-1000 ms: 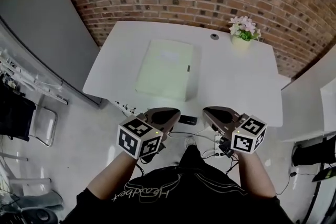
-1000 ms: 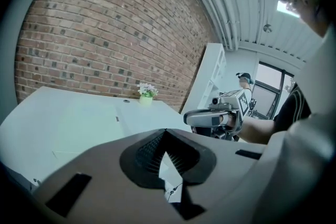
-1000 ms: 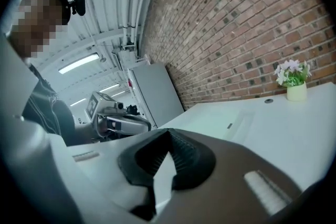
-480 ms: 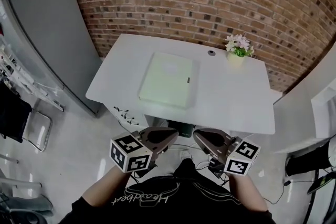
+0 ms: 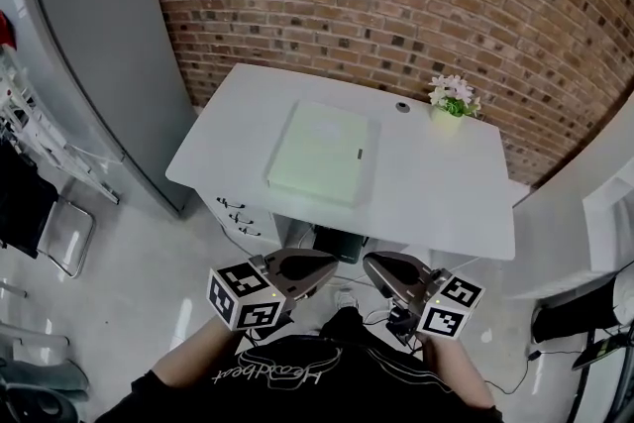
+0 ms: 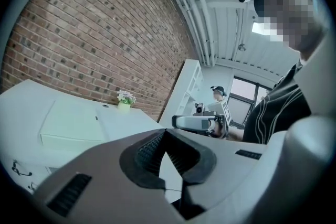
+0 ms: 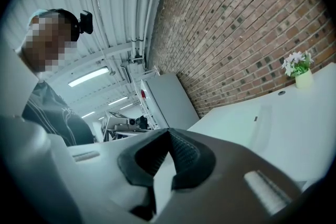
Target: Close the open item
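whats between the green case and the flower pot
In the head view, only bare white desk separates the green case from the flower pot, apart from a small round hole near the pot.

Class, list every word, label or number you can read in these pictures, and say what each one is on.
"Headbet", roughly, in upside-down script: on the black shirt.
Too small to read: the dark tag on the pale green case.
No letters, only black-and-white patterns: the marker cubes.

White worktop [image 5: 446,188] carries a pale green case [image 5: 319,154]; at its two o'clock, pink-white flowers [image 5: 454,92] in a yellowish pot [image 5: 447,114]. Red-brown brick wall [image 5: 396,5]. Black-and-white square markers cover the left gripper [image 5: 323,261] and right gripper [image 5: 374,264].
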The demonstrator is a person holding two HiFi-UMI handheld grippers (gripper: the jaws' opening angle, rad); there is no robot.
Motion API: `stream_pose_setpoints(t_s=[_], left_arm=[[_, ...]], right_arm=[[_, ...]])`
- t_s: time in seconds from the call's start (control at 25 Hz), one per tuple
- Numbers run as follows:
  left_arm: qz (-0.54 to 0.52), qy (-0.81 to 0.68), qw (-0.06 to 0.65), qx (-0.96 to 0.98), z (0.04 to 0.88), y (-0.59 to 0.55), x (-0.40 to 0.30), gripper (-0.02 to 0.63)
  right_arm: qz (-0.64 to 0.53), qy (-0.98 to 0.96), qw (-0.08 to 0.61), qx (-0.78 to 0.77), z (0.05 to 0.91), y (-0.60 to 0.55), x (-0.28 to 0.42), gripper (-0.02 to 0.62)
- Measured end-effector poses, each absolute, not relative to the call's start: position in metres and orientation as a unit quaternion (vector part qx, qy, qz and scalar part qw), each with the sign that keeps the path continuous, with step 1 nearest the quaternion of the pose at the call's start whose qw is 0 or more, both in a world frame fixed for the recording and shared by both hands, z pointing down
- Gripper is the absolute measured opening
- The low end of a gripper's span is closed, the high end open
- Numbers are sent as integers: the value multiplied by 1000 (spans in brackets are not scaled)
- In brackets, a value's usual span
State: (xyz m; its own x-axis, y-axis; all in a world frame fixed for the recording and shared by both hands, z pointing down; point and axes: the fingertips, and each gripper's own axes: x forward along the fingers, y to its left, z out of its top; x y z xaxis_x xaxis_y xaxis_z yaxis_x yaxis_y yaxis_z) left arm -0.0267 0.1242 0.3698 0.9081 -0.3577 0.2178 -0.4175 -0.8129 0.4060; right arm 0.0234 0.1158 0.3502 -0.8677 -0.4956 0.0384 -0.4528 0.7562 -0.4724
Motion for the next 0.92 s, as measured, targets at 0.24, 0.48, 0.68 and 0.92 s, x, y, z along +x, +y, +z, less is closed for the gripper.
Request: stream_pose_setpoints(t_s=[0.24,0.48,0.68,0.92], left_arm=[[64,-208,225,950,367,126,-29,2],[70,-217,223,948,374,125,-33,2],[86,-226,233,942,386,120,-36,2],[86,-228,232,942,385,118,-40,2]], right_arm=[[-252,934,38,-251,357,121,19,2],[-264,930,37,-252,366,122,16,2],[-273,928,37,-252,372,120,15,2],[-275,927,34,-252,374,119,11,2]])
